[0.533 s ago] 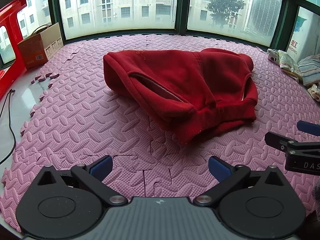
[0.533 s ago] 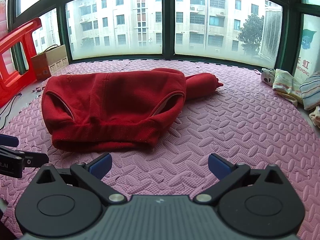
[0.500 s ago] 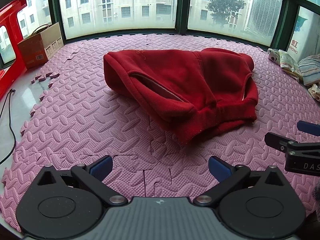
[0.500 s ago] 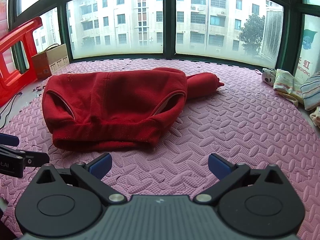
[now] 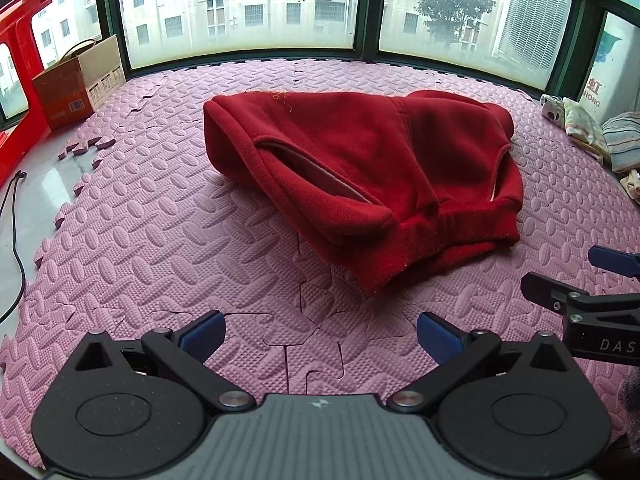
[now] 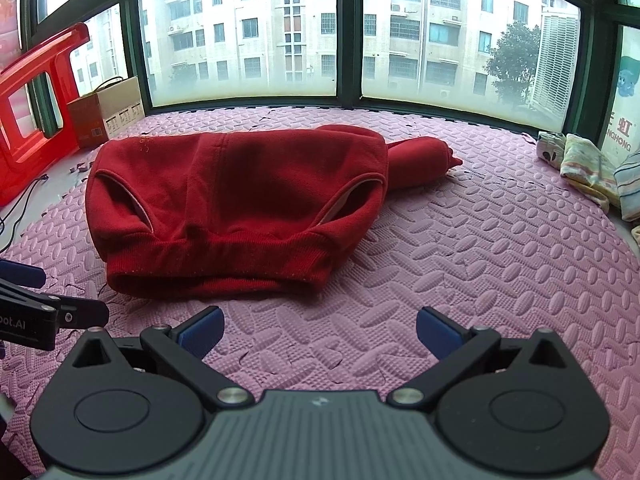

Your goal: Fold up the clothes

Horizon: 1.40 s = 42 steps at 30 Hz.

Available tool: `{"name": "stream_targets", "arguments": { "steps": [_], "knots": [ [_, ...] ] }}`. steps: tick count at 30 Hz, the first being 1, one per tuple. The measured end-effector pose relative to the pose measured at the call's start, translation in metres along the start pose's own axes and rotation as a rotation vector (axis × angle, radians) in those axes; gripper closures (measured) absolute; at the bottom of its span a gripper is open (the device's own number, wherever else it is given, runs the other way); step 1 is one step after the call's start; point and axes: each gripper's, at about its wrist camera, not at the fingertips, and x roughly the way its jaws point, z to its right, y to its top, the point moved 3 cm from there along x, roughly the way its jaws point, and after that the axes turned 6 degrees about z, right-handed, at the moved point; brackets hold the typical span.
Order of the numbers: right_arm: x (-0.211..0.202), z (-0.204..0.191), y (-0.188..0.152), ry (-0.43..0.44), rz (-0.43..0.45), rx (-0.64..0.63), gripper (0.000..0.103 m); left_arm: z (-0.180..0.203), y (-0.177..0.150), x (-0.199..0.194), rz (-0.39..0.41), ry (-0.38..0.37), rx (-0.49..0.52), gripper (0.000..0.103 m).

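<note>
I am looking across a wide floor of pink foam mat (image 5: 132,240), interlocking tiles that run up to a row of green-framed windows (image 6: 348,32). On the mat, roughly in the middle, lies the thing I have to fold: a red fleece garment (image 5: 372,168), bunched and partly doubled over on itself, with its ribbed hem (image 6: 216,260) turned toward me and two pocket slits showing pale lining. From the right wrist view a rolled sleeve (image 6: 420,156) sticks out behind it on the far side.

Off to the far right edge of the mat sits a small heap of other clothes (image 5: 592,132), pale and striped, well apart from the red one. At the far left a cardboard box (image 5: 76,80) stands by a red plastic frame (image 6: 36,92), and a black cable (image 5: 14,216) trails over bare floor.

My left gripper (image 5: 318,334) hangs over the mat just short of the hem, its blue fingers spread as wide as they go with nothing between them. My right gripper (image 6: 318,332) is the same: spread wide, empty, facing the hem from near.

I judge the fold has not really started; this reads as the approach before the first grasp. The next move, as I see it, calls for bringing each claw to one corner of the hem, pinching through both fleece layers, and then lifting to spread the garment flat. The thick, soft fleece may slip or drag one layer only, so I would want a deep bite.
</note>
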Motion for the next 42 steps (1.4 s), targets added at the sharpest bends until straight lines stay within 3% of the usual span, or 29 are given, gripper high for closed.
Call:
{"name": "stream_targets", "arguments": {
  "steps": [19,32,38,40,42],
  "knots": [
    [0.028,-0.001,0.026,0.015,-0.007,-0.007,0.001,-0.024,0.040,0.012,0.032,0.026,-0.068,0.000],
    [0.055,0.010,0.041,0.034,-0.063,0.041,0.011,-0.029,0.064,0.026,0.044,0.028,-0.086,0.000],
    [0.067,0.015,0.039,0.070,-0.117,0.083,0.029,-0.038,0.065,0.036,-0.006,-0.027,-0.146,0.027],
    [0.069,0.015,0.038,0.084,-0.128,0.101,0.036,-0.041,0.063,0.040,-0.026,-0.054,-0.166,0.047],
    [0.071,0.014,0.036,0.099,-0.138,0.119,0.043,-0.044,0.061,0.043,-0.046,-0.084,-0.191,0.059]
  ]
}}
